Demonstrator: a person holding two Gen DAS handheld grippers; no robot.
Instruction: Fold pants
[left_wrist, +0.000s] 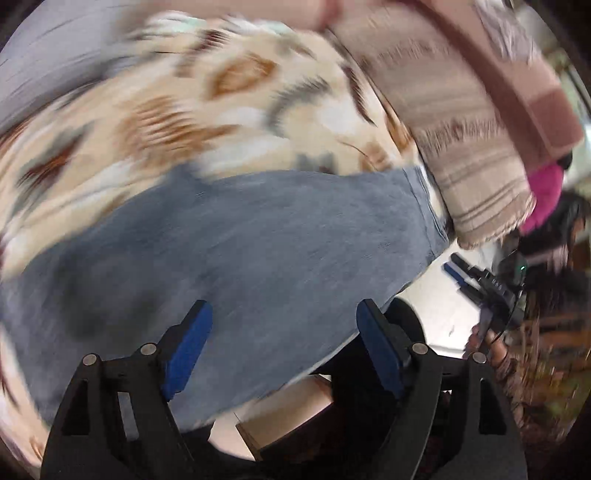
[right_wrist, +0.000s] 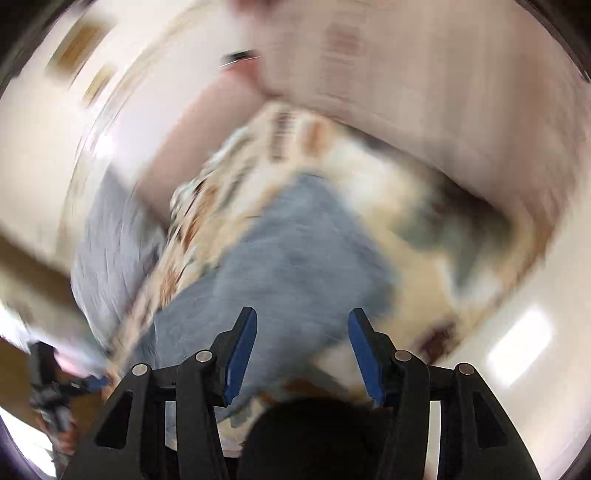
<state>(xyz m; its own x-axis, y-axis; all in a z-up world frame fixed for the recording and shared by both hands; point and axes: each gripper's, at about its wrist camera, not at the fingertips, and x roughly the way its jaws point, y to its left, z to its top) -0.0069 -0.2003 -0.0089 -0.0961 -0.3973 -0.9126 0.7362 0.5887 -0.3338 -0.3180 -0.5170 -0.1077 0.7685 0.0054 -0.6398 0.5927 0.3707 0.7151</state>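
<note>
Surface: a bed covered by a cream bedspread (left_wrist: 229, 110) printed with brown and grey leaf shapes. To its left in the left wrist view lies a pale lavender sheet (left_wrist: 55, 48); to its right a beige striped woven blanket (left_wrist: 454, 122) with a dusty-pink band hangs over the bed's edge. White floor (left_wrist: 439, 314) shows below the edge at lower right.

Task item: the grey-blue soft cotton pants (left_wrist: 258, 251) lie flat on the bedspread, one hemmed end toward the striped blanket. In the right wrist view the pants (right_wrist: 295, 266) run away from the camera up the middle of the frame.

Left tongs (left_wrist: 284, 350): black frame, blue pads, standing well apart above the pants with nothing clamped.

Right tongs (right_wrist: 303, 354): blue pads apart, nothing between them but the cloth seen beyond. The right tongs (left_wrist: 463, 271) also appear at the right of the left wrist view, over the floor, held in a hand (left_wrist: 495, 343).

Visibility: both views are heavily motion-blurred. A magenta object (left_wrist: 545, 195) at far right cannot be identified. Whether the pants are already folded cannot be told. The room beyond shows only pale walls (right_wrist: 37, 129).
</note>
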